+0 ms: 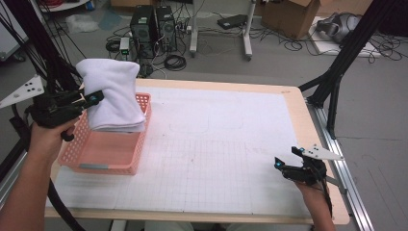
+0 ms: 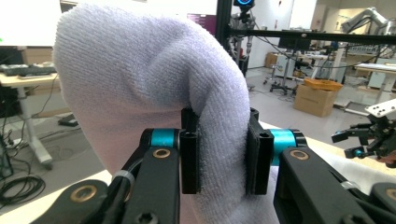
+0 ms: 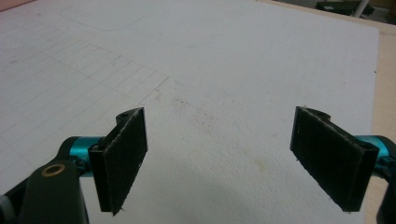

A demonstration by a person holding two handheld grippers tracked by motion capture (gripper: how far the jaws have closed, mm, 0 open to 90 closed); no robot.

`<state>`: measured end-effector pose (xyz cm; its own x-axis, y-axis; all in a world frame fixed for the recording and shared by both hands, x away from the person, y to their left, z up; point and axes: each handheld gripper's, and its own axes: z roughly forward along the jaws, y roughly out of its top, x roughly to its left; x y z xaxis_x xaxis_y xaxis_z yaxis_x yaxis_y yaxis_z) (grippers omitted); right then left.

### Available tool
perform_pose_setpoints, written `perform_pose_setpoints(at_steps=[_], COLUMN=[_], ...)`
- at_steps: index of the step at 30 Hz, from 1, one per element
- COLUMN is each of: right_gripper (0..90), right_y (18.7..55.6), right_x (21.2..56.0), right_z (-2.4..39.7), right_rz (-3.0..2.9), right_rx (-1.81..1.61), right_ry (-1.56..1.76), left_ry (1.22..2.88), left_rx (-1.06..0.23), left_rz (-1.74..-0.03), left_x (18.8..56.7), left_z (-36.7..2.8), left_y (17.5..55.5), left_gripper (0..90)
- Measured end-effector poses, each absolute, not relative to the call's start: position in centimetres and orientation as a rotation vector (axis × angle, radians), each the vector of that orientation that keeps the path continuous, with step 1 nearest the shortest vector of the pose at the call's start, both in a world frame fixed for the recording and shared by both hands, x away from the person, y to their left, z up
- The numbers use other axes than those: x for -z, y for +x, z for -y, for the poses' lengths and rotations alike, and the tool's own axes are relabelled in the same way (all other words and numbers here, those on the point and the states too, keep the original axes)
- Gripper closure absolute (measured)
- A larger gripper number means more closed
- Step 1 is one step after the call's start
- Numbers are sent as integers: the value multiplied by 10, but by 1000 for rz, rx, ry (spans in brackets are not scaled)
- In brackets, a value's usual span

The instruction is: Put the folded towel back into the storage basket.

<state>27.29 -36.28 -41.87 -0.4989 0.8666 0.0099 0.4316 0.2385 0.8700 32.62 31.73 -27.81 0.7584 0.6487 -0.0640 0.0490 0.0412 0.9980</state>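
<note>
Left gripper (image 2: 222,154) first: its two black pads are squeezed onto a thick fold of the white towel (image 2: 149,93), the cloth bulging up and over the jaws like a hump. From above, that same left gripper (image 1: 91,99) comes in from nine o'clock and holds the towel (image 1: 113,94) in the air, the folded bulk hanging down over the far-right corner of the pink basket (image 1: 103,154). Whether the towel's lower edge rests on the basket rim or just hangs in front of it, I cannot tell from here. The basket sits at the table's nine o'clock side, on the white gridded mat (image 1: 216,159).

Over to the right gripper (image 3: 233,158): jaws spread wide, nothing between the pads, just bare mat beneath them. In the high view the right gripper (image 1: 288,161) waits at about four o'clock on the table (image 1: 300,120), well apart from basket and towel, pointing toward nine o'clock.

Farther out, the floor beyond the table's twelve o'clock edge carries computer towers (image 1: 154,29), loose cables and a cardboard box (image 1: 293,17).
</note>
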Motion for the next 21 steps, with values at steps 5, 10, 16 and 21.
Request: perform_pose_setpoints(at_steps=[5, 10, 16, 21], right_gripper=[177, 176, 176, 176], right_y=[273, 274, 274, 276], right_x=[419, 420, 421, 422], right_z=[362, 361, 359, 358], right_rz=[-2038, -2042, -2046, -2056], right_rx=[-1188, -1186, -1179, -1169], right_ry=[1185, 1184, 1190, 1185], left_ry=[1486, 1506, 1523, 1549], left_rx=[-486, -457, -424, -399], left_rz=[-630, -662, -698, -715], left_x=[288, 307, 328, 343], left_z=[-330, -338, -346, -346], left_y=[327, 330, 333, 336], left_gripper=[720, 719, 719, 719])
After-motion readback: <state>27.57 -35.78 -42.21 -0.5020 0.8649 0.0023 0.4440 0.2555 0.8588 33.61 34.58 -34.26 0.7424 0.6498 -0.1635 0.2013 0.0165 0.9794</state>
